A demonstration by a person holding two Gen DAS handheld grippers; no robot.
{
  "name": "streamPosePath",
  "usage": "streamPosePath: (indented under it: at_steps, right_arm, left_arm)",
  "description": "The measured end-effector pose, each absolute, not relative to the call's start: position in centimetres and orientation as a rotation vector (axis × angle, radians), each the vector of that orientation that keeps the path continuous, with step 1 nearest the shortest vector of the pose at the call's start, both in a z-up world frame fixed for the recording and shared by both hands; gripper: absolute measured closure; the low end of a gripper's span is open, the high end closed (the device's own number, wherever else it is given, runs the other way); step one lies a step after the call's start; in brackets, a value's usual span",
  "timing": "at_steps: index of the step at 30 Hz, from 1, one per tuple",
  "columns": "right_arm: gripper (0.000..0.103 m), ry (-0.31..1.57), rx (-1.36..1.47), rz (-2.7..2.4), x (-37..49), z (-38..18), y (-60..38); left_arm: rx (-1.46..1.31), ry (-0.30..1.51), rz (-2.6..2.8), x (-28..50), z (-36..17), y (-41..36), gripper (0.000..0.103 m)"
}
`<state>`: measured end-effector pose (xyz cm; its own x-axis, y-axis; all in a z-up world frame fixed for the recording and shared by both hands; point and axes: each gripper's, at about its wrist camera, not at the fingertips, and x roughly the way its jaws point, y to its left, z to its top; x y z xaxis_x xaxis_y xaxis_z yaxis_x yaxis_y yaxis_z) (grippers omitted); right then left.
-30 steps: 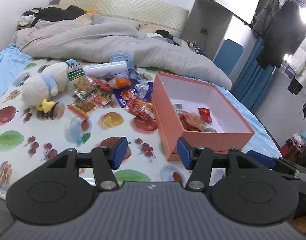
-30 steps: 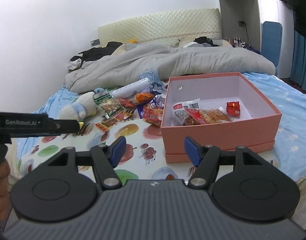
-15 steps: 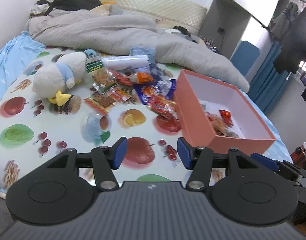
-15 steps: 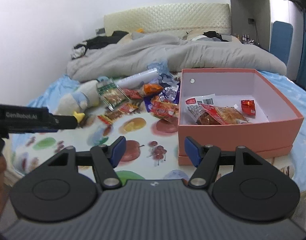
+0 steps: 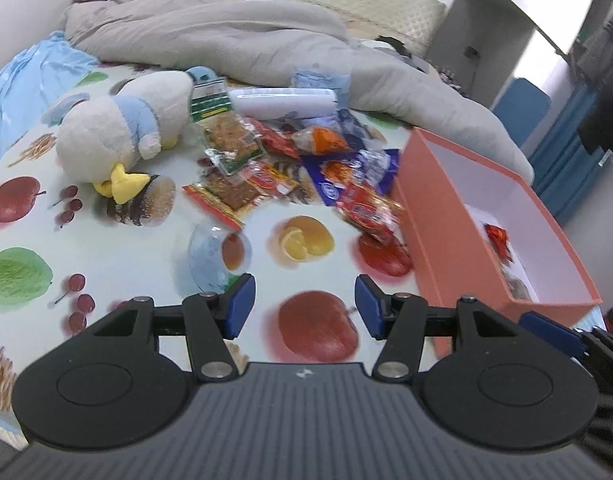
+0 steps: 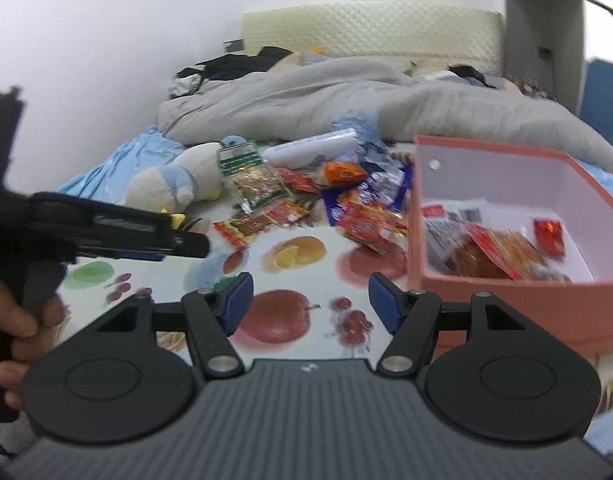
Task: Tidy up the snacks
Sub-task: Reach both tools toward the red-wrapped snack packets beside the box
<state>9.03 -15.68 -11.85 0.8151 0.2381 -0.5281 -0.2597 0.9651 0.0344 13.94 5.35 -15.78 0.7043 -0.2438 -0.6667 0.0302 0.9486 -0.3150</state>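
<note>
A pile of snack packets [image 5: 306,168] lies on the fruit-print sheet, left of a pink open box [image 5: 434,216]. A green packet [image 5: 226,136] and a white tube [image 5: 282,100] lie at the pile's far side, and a red packet [image 5: 366,212] sits right by the box wall. In the right wrist view the box [image 6: 506,300] holds a few packets [image 6: 490,248]. My left gripper [image 5: 304,306] hovers open above the sheet, short of the pile, with nothing between its fingers. My right gripper [image 6: 310,306] is open too, near the box's front left corner.
A white plush duck [image 5: 122,136] lies left of the pile. A grey duvet [image 5: 266,40] is heaped behind it. In the right wrist view a hand [image 6: 18,320] holds the left gripper's body [image 6: 106,228] at the left. A blue chair [image 5: 522,104] stands beyond the bed.
Both grippers have come forward and down towards the bed, so the pile and the box look larger and nearer. The jaws of both stand as wide as before.
</note>
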Motion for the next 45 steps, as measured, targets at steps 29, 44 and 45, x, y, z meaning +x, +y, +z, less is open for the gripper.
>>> streamPosePath:
  at_steps: [29, 44, 45]
  right_arm:
    - [0.036, 0.635, -0.303, 0.14, 27.6, -20.0, -9.9]
    - [0.012, 0.727, -0.319, 0.079, 33.9, -24.0, -10.5]
    - [0.012, 0.735, -0.292, 0.082, 34.2, -24.0, -10.6]
  left_arm:
    - [-0.142, 0.869, -0.183, 33.2, -23.0, 8.8, 0.017]
    - [-0.028, 0.895, -0.298, 39.1, -26.9, 7.1, 0.011]
    - [-0.021, 0.892, -0.307, 39.2, -27.1, 6.9, 0.01]
